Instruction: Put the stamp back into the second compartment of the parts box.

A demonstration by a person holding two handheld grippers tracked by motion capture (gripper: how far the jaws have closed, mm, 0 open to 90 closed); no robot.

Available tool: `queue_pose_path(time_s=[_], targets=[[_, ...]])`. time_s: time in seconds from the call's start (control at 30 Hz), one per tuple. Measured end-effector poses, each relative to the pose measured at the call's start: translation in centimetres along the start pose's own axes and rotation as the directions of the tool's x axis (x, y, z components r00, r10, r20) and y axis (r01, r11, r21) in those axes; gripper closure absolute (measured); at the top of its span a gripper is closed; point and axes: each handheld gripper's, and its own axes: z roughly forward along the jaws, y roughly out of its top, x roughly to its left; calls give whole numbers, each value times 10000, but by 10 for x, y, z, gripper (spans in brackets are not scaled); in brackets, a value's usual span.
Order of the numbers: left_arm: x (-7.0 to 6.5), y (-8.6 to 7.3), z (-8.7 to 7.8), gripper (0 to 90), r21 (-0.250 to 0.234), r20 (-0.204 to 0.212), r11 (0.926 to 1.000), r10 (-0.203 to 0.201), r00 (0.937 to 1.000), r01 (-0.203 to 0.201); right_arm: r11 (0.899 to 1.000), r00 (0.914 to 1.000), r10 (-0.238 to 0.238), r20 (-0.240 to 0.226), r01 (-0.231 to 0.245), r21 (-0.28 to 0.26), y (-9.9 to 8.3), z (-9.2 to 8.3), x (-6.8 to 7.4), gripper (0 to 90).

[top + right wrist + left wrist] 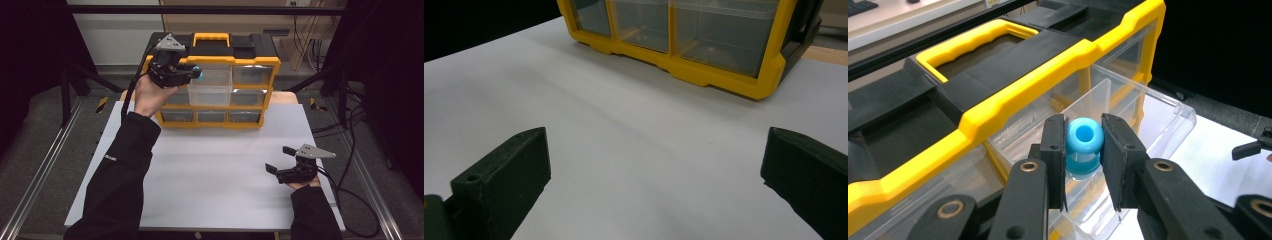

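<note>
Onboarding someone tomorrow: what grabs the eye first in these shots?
The yellow-and-black drawer organizer at the far edge of the white table, with one clear drawer pulled out. The left tool is shut on a blue ring-shaped piece just above that drawer. The right tool rests open near the table's right side.

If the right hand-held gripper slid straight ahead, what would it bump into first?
Probably the yellow organizer. The right hand-held gripper has open jaws aimed across bare white table toward the organizer's bottom drawers, with nothing visible between.
</note>
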Motion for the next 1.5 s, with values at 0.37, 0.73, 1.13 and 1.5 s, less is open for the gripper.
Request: queue_pose_path(time_s=[0.37,0.73,1.13,1.5], targets=[[1,-3,12,728,201,4,9998,-36,10000,36,10000,10000,-5,-1,5,20,0,0,0,3],[3,-8,21,727,498,59,9987,-71,10000,68,10000,10000,-4,0,4,13,0,0,0,3],[2,-10,28,727,789,35,9969,-36,10000,33,10000,10000,-8,-2,8,-1,0,0,0,3],[5,-14,32,725,790,160,9964,-324,9993,310,10000,10000,8,3,-8,-12,0,0,0,3]])
